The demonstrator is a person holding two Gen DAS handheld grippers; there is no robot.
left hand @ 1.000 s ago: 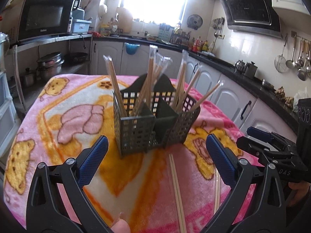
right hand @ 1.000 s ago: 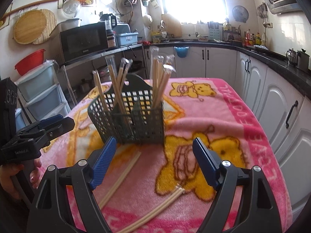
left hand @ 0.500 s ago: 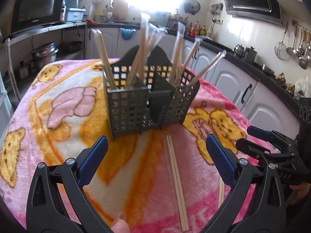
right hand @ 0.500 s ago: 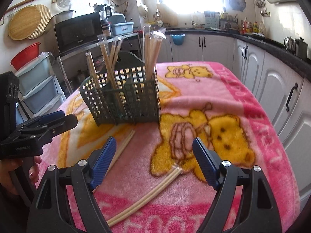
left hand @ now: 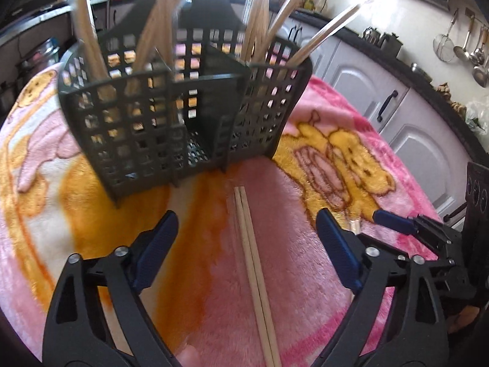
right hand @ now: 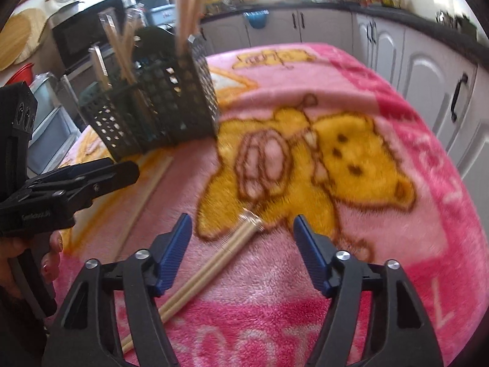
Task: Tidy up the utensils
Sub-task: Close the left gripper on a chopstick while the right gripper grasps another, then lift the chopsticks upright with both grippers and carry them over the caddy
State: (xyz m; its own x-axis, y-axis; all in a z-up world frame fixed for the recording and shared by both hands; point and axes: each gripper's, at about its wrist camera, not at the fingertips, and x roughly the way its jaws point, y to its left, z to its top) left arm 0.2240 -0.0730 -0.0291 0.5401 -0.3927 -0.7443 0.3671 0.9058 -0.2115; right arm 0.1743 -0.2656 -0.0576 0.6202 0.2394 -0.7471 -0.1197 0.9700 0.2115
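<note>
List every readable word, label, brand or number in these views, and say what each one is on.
"OO": large pale letters on the blanket's near pink border. The rest is hidden, so the reading is uncertain.
Letters on the blanket's right border: sideways and blurred, unreadable.
White print on the left gripper, whose jaws are closing with chopsticks untouched between them: too blurred to read.

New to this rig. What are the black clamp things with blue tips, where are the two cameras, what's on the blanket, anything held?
No robot: a person carries a handheld clamp in each hand, each with a fisheye camera looking along its jaws. One view shows the left gripper, the other the right gripper. On the pink blanket stands a dark utensil basket full of chopsticks. A bare chopstick pair lies between the left jaws, a wrapped chopstick pair between the right. Both sets of jaws are closing; nothing is gripped yet.
</note>
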